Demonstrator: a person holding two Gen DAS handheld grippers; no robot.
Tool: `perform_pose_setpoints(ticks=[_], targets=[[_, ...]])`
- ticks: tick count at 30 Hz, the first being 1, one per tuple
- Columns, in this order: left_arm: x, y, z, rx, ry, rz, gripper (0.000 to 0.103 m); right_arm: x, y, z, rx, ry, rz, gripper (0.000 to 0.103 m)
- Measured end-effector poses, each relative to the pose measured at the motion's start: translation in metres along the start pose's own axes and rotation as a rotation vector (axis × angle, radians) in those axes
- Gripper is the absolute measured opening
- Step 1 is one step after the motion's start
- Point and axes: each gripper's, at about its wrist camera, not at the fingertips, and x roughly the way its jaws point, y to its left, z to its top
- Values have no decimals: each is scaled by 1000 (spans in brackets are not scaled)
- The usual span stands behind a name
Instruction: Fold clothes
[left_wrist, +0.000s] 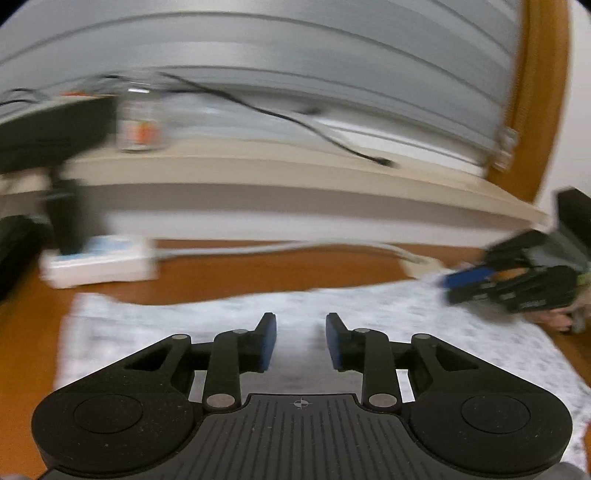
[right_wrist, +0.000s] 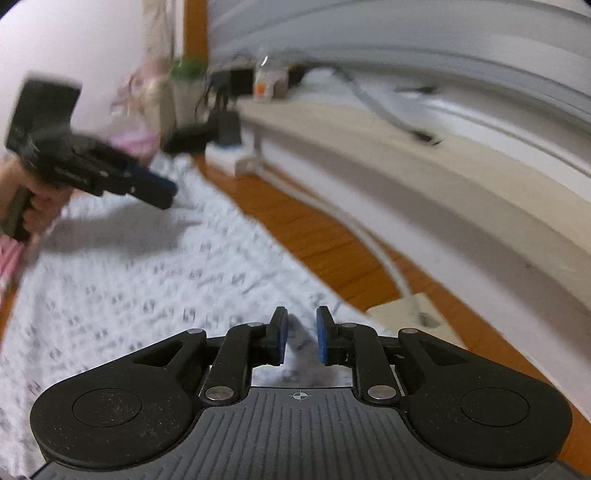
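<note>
Garment (left_wrist: 369, 317), white with a small grey print, lies flat on the wooden floor (left_wrist: 258, 269). Left gripper (left_wrist: 301, 341) fingers part-open over it, nothing between the blue pads. Right gripper (right_wrist: 301, 334) fingers narrower, a slim gap, holding nothing, above the garment's edge. Beyond the garment: low beige shelf (left_wrist: 295, 173) with a black cable (left_wrist: 295, 118), grey wall. Frames blurred.

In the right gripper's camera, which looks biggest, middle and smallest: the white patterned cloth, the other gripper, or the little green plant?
1. White patterned cloth, it fills most of the left side.
2. Left gripper, held in a hand.
3. Green plant, though it sits farther back, so it may only look this tiny.
</note>
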Motion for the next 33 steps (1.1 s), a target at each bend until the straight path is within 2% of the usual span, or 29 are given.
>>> perform_pose_setpoints(ticks=[2, 6, 12, 14, 17, 20, 21, 22, 25, 28, 33], targets=[[14, -18, -2, 37, 29, -20, 32, 9, 3, -1, -17, 19, -48, 19], [39, -33, -9, 80, 80, -11, 32, 7, -8, -4, 61, 15, -109, 19], [41, -19, -19, 30, 45, -48, 32, -9, -14, -18, 79, 11, -108, 25], [40, -17, -19, 20, 39, -55, 32, -13, -12, -21, 68, 17, -118, 32], [38, -14, -17, 16, 38, -59, 32, -26, -13, -32, 70, 14, -127, 35], [37, -15, -17, 21, 38, -61, 33, -36, -20, -41, 101, 13, -128, 36], [36, -15, -17, 25, 38, -64, 37, -38, -20, -41, 104, 16, -131, 36], [36, -16, -17, 29, 38, -68, 40, -37, -20, -38, 106, 7, -125, 36], [36, -20, -17, 49, 38, -60, 41, -36, -20, -29, 111, -20, -108, 36], [36, -24, -19, 69, 37, -42, 41, -15, -14, -8, 51, -41, -79, 36], [36, -21, -19, 52, 36, -50, 41, 28, -6, 17, -11, 18, -21, 36]])
